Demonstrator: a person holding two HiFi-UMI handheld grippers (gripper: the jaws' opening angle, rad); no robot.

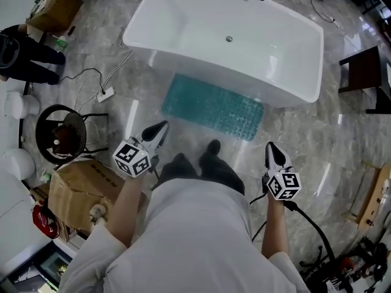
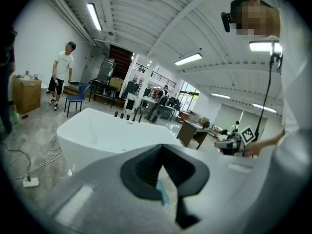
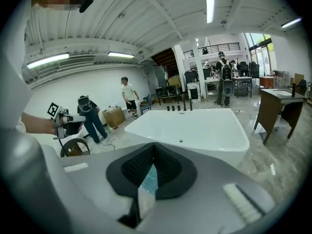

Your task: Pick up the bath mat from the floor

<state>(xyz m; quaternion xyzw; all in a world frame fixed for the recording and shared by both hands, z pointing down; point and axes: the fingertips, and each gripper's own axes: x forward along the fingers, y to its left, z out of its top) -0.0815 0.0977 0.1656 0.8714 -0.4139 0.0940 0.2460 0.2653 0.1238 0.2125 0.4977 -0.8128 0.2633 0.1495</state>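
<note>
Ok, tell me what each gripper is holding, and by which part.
Nothing is held. The left gripper and the right gripper are both shut and empty; the bath mat lies untouched on the floor beside the bathtub.

The bath mat (image 1: pixel 212 107) is a teal, translucent rectangle covered in small bumps. It lies flat on the grey marbled floor (image 1: pixel 317 139), just beside the white bathtub (image 1: pixel 293 81), its long edge running along the tub's near wall.
</note>
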